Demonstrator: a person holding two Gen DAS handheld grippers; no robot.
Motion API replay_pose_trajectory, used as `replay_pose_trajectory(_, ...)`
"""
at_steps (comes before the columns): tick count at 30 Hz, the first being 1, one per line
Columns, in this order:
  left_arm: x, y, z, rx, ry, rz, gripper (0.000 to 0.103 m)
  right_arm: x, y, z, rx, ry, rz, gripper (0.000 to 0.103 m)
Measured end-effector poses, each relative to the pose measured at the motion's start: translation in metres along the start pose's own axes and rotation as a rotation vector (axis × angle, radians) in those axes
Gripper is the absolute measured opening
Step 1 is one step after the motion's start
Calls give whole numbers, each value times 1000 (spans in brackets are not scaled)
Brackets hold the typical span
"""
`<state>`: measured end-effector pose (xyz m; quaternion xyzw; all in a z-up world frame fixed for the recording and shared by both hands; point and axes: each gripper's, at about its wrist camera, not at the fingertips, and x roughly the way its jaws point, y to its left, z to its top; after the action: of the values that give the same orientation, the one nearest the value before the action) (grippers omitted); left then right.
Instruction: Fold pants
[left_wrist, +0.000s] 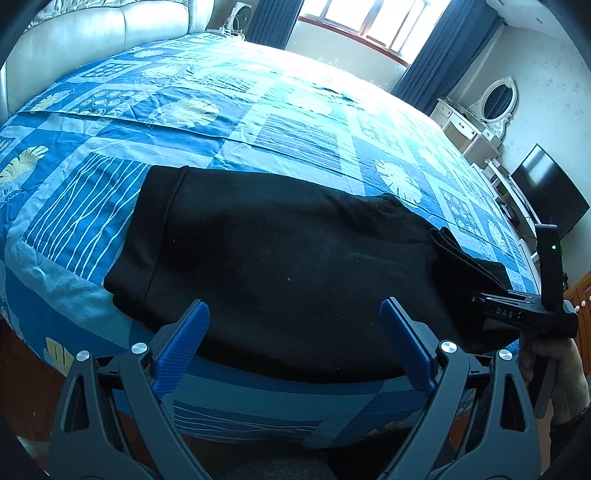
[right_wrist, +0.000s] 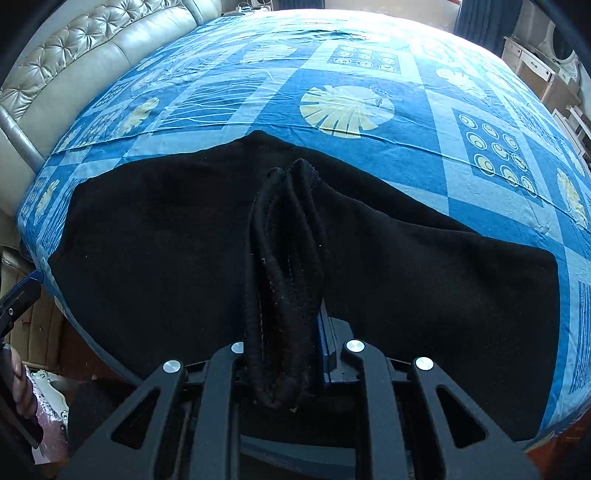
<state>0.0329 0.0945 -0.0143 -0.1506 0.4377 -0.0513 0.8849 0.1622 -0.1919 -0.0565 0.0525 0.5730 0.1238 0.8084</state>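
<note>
Black pants (left_wrist: 280, 266) lie flat across the near edge of the bed, cuffs to the left. My left gripper (left_wrist: 295, 347) is open, its blue fingers (left_wrist: 181, 347) spread over the pants' near edge, holding nothing. My right gripper (right_wrist: 286, 325) is shut on a bunched fold of the pants' end (right_wrist: 288, 258), which rises between the fingers and hides them. The rest of the pants (right_wrist: 147, 251) spreads flat on both sides. The right gripper also shows in the left wrist view (left_wrist: 517, 314), at the pants' right end.
The bed is covered with a blue patterned sheet (left_wrist: 258, 110). A padded headboard (right_wrist: 74, 59) stands at the left. A white dresser with a mirror (left_wrist: 495, 107) and a TV (left_wrist: 550, 192) stand beyond the bed's right side.
</note>
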Motion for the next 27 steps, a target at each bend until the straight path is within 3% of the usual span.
replay_pose_trajectory(13,5,1,0,-1,16,-8,94,1,17,-9,22,-12,58,37)
replay_pose_trajectory(27,7,-3,-4,14,23,-9,94,-4,35,-20,14,-34,97,43)
